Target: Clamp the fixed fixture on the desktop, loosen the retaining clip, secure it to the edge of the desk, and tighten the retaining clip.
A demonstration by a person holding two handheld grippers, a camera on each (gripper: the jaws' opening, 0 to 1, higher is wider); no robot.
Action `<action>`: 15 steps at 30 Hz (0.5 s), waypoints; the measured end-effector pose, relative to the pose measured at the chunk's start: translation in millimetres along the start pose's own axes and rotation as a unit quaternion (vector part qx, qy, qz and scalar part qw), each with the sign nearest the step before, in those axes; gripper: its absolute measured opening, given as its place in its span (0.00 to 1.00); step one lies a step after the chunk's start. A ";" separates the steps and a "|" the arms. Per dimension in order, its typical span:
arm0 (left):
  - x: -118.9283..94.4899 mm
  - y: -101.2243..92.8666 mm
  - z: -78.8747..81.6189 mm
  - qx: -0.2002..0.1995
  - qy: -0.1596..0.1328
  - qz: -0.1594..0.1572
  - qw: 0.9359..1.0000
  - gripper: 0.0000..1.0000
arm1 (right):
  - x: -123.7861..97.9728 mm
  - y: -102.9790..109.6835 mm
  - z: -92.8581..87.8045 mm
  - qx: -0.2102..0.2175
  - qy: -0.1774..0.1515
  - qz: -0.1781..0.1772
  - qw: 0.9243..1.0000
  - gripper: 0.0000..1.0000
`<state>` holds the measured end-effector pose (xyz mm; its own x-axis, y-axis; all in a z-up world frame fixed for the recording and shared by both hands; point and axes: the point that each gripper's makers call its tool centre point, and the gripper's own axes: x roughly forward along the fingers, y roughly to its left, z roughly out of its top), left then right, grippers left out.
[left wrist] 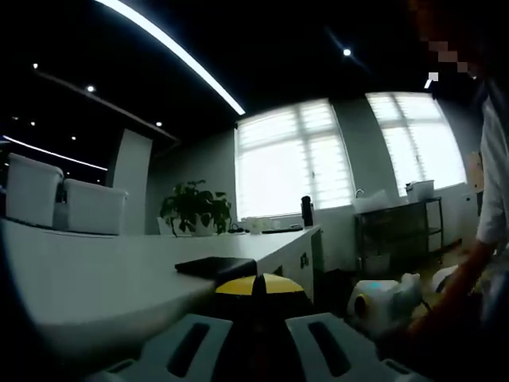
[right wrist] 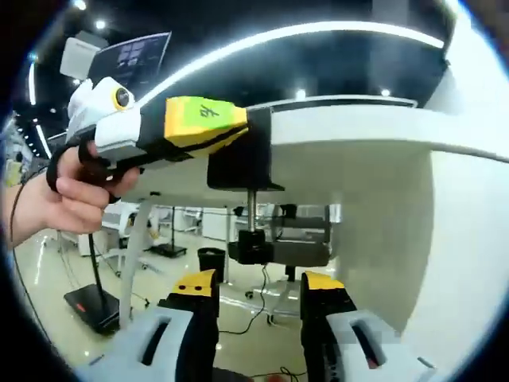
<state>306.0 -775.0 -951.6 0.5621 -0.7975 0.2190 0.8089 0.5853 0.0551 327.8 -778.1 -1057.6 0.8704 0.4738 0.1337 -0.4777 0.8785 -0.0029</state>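
Right gripper view looks up from below the desk (right wrist: 382, 135): the one black clamp fixture (right wrist: 242, 163) hangs on the desk edge, its screw running straight down to the retaining clip knob (right wrist: 253, 248), which sits just above and between the right gripper (right wrist: 258, 298) jaws, standing apart and empty. The left gripper (right wrist: 179, 127) comes in from the left, jaws closed on the fixture's upper part at desk level. So the right gripper is nearer the single knob, whose axis points at it.
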 end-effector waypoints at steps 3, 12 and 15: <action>-0.5 0.3 0.5 0.007 0.003 0.002 1.000 0.02 | -6.7 7.5 12.5 -0.004 -0.011 -0.027 1.000 0.39; -1.1 0.7 0.8 0.006 0.001 0.004 1.000 0.02 | 9.7 1.9 19.2 -0.057 -0.004 -0.082 0.995 0.38; -2.0 0.6 0.9 0.005 0.000 0.004 1.000 0.02 | 13.3 -0.7 16.0 -0.063 -0.001 -0.091 0.994 0.34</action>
<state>305.2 -773.0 -951.0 0.5680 -0.7934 0.2190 0.8033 0.5923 0.0623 337.7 -773.4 -1040.0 0.9405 0.3070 0.1457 -0.2941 0.9502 -0.1034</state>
